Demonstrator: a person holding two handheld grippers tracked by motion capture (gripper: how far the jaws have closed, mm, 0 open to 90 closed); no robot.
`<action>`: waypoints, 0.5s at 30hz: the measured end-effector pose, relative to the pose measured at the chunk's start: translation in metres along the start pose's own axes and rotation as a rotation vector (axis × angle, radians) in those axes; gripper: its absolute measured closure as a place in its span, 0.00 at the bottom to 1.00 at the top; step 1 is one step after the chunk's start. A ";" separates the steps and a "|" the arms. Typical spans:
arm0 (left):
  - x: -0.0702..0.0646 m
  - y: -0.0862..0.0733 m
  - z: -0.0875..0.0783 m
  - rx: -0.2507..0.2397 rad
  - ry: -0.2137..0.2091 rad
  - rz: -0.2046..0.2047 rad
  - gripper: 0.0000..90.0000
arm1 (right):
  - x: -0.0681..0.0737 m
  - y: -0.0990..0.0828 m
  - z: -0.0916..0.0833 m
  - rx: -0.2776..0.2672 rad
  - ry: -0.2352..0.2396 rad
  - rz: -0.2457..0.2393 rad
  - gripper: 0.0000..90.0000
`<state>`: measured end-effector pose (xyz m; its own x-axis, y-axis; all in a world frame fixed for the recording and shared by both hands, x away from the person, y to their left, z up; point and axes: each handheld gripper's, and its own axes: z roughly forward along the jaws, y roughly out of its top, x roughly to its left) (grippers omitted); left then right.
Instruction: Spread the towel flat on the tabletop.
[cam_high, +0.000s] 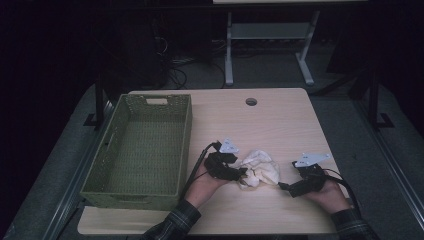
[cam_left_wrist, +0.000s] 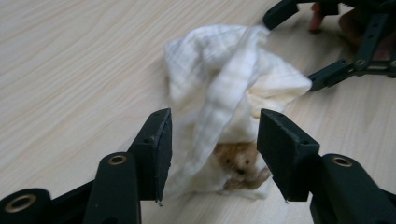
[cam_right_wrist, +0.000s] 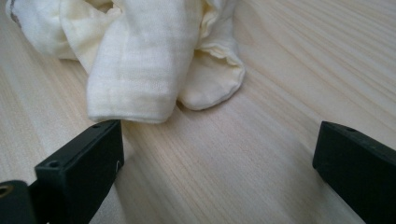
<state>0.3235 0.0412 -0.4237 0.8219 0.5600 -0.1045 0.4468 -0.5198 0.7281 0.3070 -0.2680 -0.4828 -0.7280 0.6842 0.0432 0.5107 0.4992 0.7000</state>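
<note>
At the left edge of the pale wooden tabletop (cam_high: 280, 120) sits a green woven basket (cam_high: 145, 150) with a handle hole in its far wall. Just to the right of it, near the front edge, your left hand (cam_high: 202, 186) holds the left gripper (cam_high: 242, 173) — its black jaws stand apart on either side of the crumpled cream-white cloth (cam_high: 260, 168), and the pads do not press on it. In the left gripper view, a strip of the cloth (cam_left_wrist: 233, 84) runs down between the jaws, and a small brown patch shows in its folds. The cloth lies on the tabletop, between your two grippers, toward the front edge. On its right, your right hand (cam_high: 330, 192) holds the right gripper (cam_high: 284, 187) — its jaws are wide apart and hold nothing. In the right gripper view, one jaw is just beside a folded end of the cloth (cam_right_wrist: 140, 60). I cannot tell if it touches.
</note>
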 end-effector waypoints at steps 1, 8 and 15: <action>0.001 -0.001 0.000 0.007 0.009 -0.003 0.53 | 0.000 0.001 -0.001 0.016 0.001 -0.007 0.06; 0.002 -0.005 0.002 0.034 0.051 -0.009 0.76 | -0.006 0.012 -0.014 0.008 0.029 -0.006 0.33; 0.006 -0.006 0.003 0.055 0.065 -0.039 0.97 | -0.021 0.027 -0.021 -0.045 0.029 -0.022 0.53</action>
<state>0.3271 0.0460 -0.4312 0.7796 0.6203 -0.0864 0.4983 -0.5308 0.6855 0.3265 -0.2805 -0.4498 -0.7523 0.6572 0.0471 0.4734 0.4894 0.7324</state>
